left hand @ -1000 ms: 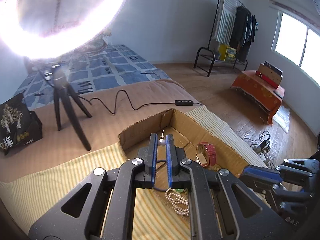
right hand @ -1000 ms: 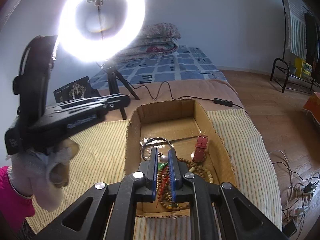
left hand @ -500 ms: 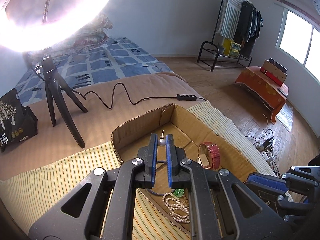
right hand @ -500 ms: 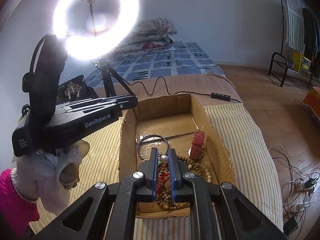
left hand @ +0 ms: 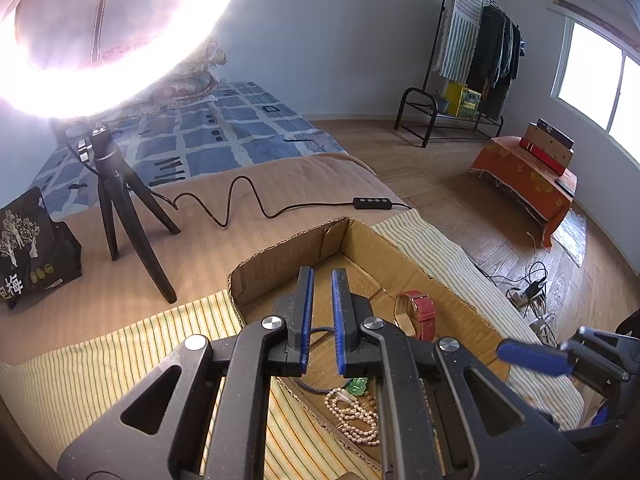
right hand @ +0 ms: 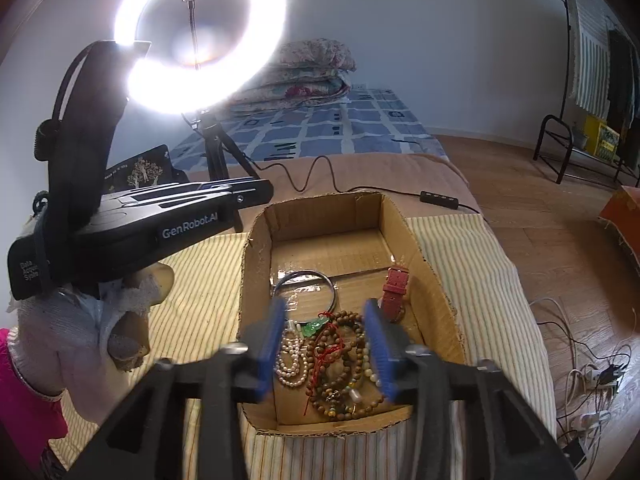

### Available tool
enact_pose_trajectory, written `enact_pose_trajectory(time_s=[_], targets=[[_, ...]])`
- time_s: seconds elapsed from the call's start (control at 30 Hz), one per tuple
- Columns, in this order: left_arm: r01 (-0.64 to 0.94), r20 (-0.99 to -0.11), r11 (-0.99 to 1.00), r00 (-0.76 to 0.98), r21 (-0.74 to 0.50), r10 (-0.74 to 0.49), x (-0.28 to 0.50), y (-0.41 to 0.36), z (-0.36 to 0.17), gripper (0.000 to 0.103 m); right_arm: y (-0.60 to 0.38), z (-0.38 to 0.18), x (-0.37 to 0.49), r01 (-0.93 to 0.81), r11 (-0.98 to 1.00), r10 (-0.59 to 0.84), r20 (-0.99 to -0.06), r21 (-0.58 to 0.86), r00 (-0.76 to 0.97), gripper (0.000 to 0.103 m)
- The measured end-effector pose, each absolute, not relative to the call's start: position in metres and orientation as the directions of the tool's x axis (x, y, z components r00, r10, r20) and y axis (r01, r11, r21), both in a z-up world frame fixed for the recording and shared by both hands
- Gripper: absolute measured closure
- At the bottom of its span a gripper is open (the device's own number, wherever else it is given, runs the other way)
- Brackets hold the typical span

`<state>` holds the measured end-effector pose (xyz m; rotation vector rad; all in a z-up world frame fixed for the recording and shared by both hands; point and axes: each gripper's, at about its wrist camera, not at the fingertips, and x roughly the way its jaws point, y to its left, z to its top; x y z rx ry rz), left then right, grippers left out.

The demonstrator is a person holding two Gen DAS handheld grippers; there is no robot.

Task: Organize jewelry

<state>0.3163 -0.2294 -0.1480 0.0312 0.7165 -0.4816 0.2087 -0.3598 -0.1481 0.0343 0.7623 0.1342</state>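
While its jaws are opening with nothing between them, the left claw (left hand: 322, 316) hangs over the box (left hand: 404, 258) on the bed's striped cover, a red watch (left hand: 416, 314) by the box's right wall. From the right wrist, the right claw (right hand: 325, 340) is opening too, empty, above beads (right hand: 340, 364) and pearls (right hand: 290, 360) at the box's near end.

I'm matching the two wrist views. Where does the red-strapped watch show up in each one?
Left wrist: red-strapped watch, just right of centre, beside the left gripper's right finger.
Right wrist: at, right of centre, by the cardboard box's right wall.
Shared landmark: pearl strand.
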Motion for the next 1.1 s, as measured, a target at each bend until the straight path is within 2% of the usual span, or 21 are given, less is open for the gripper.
enact_pose_trajectory(time_s=[0.03,0.1,0.27,0.7,0.77,0.83,0.9,1.0,1.1], targets=[[0.435,-0.635,0.89,0.651,-0.135,-0.415,0.316,-0.229,-0.147,0.074,-0.36,-0.147,0.208,-0.102,0.992,0.123,-0.683,0.071,0.72,0.036],[0.434,-0.62,0.891,0.666,-0.131,-0.415,0.314,-0.227,-0.144,0.057,-0.358,-0.144,0.206,-0.1,0.993,0.113,-0.675,0.058,0.729,0.033],[0.422,-0.601,0.897,0.686,-0.132,-0.411,0.31,-0.22,-0.132,0.057,-0.356,-0.138,0.202,-0.087,0.996,0.082,-0.666,0.026,0.741,0.018],[0.407,-0.557,0.905,0.727,-0.12,-0.401,0.284,-0.198,-0.098,0.056,-0.345,-0.105,0.177,-0.058,0.998,0.023,-0.615,-0.038,0.788,0.012],[0.41,-0.545,0.905,0.736,-0.115,-0.403,0.275,-0.192,-0.091,0.054,-0.346,-0.1,0.172,-0.052,0.998,0.016,-0.607,-0.042,0.795,0.011],[0.414,-0.531,0.904,0.745,-0.108,-0.405,0.265,-0.186,-0.084,0.047,-0.346,-0.093,0.167,-0.045,0.998,0.011,-0.596,-0.043,0.803,0.011],[0.415,-0.515,0.905,0.758,-0.092,-0.4,0.255,-0.18,-0.077,0.046,-0.346,-0.086,0.161,-0.039,0.998,0.007,-0.582,-0.042,0.813,0.011],[0.416,-0.498,0.905,0.77,-0.082,-0.399,0.238,-0.168,-0.065,0.045,-0.344,-0.078,0.152,-0.028,0.999,0.0,-0.56,-0.041,0.829,0.005],[0.415,-0.479,0.907,0.784,-0.071,-0.396,0.22,-0.155,-0.054,0.038,-0.341,-0.073,0.144,-0.019,0.999,-0.01,-0.542,-0.048,0.841,0.003]])
